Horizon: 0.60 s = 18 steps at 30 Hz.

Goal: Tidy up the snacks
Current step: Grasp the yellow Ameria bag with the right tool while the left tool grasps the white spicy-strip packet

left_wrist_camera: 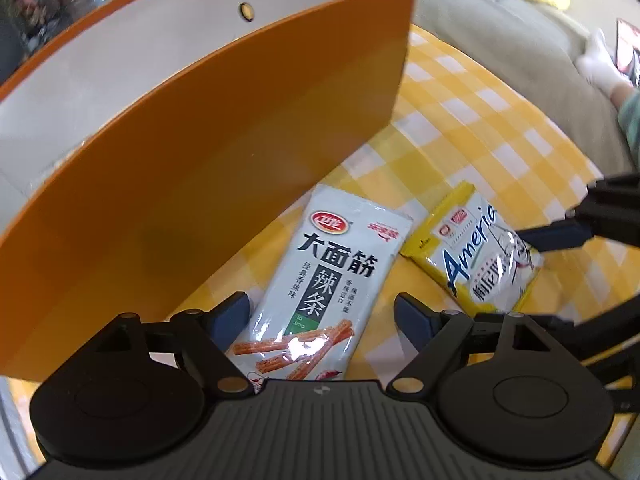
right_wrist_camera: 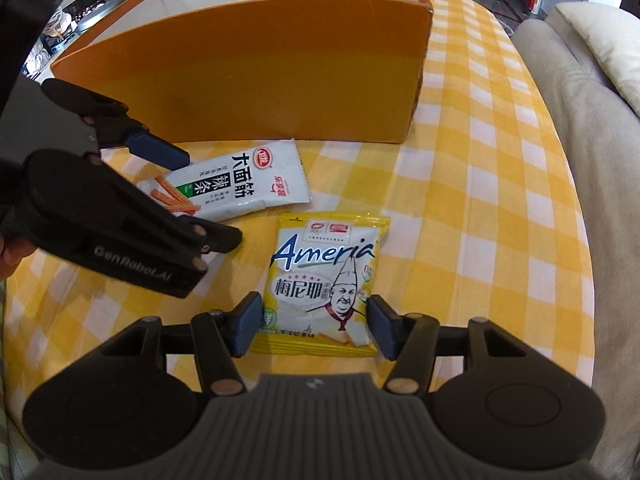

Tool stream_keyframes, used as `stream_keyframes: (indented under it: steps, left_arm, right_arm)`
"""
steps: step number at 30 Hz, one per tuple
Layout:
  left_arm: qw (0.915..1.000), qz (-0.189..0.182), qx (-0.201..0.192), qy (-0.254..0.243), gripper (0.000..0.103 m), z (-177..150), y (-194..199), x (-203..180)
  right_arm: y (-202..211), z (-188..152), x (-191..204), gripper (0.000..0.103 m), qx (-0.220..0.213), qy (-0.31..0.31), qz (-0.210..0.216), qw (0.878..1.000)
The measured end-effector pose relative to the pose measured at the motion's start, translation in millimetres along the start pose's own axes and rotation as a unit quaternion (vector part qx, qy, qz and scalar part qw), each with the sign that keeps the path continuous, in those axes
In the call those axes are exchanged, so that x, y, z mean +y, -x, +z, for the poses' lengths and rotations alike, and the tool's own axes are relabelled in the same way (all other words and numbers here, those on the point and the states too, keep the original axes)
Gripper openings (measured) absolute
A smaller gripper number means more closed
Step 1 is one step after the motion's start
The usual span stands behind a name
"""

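**Two packets bracketed, neither pinched yet**

Both claws gape. The left gripper (left_wrist_camera: 322, 314) straddles the white spicy-strip packet (left_wrist_camera: 320, 280), the right gripper (right_wrist_camera: 312, 326) the yellow Ameria packet (right_wrist_camera: 326, 280), both near the orange box (right_wrist_camera: 280, 76). Squeeze squarely, then lift over the wall.

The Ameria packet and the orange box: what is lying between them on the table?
In the right wrist view, only bare yellow checked tablecloth separates the Ameria packet from the orange box; the white spicy-strip packet lies off to the left.
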<state>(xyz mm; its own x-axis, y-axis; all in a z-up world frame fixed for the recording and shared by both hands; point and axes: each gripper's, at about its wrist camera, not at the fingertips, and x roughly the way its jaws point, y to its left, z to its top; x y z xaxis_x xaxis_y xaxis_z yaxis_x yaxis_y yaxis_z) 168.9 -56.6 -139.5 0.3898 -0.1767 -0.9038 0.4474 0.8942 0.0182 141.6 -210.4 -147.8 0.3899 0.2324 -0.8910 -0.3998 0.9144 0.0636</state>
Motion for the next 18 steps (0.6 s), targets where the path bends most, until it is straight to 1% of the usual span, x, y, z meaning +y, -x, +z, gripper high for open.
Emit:
stream_keyframes:
  steps: [5, 6, 8, 10, 12, 16, 18]
  left_arm:
    - [1.0, 0.001, -0.007, 0.006, 0.095, -0.7, 0.1, 1.2]
    - [0.9999, -0.001, -0.007, 0.008, 0.091, -0.6, 0.6, 1.5]
    - [0.9999, 0.0, -0.006, 0.014, 0.088, -0.3, 1.7, 1.5]
    - [0.9998, 0.002, -0.005, 0.018, 0.079, -0.4, 3.7, 1.0]
    - [0.9997, 0.006, -0.003, 0.023, 0.074, -0.2, 5.2, -0.2]
    - [0.9991, 0.015, 0.003, 0.041, 0.07, -0.9, 6.9, -1.8]
    - [0.9986, 0.02, 0.005, 0.05, 0.069, -2.1, 7.4, -2.8]
  right_arm:
    - [-1.6, 2.3, 1.8, 0.059, -0.006, 0.002, -0.002, 1.0]
    - [-2.2, 3.1, 1.5, 0.06, -0.008, 0.001, -0.002, 1.0]
    - [-3.3, 4.4, 1.0, 0.061, -0.011, -0.004, -0.003, 1.0]
    - [-4.1, 5.4, 0.9, 0.061, -0.014, -0.006, -0.005, 1.0]
    - [-4.6, 5.5, 2.1, 0.061, -0.017, -0.002, -0.007, 1.0]
    - [-5.4, 4.7, 4.6, 0.061, -0.02, 0.004, -0.013, 1.0]
    - [-4.5, 3.5, 7.7, 0.057, -0.02, 0.011, -0.02, 1.0]
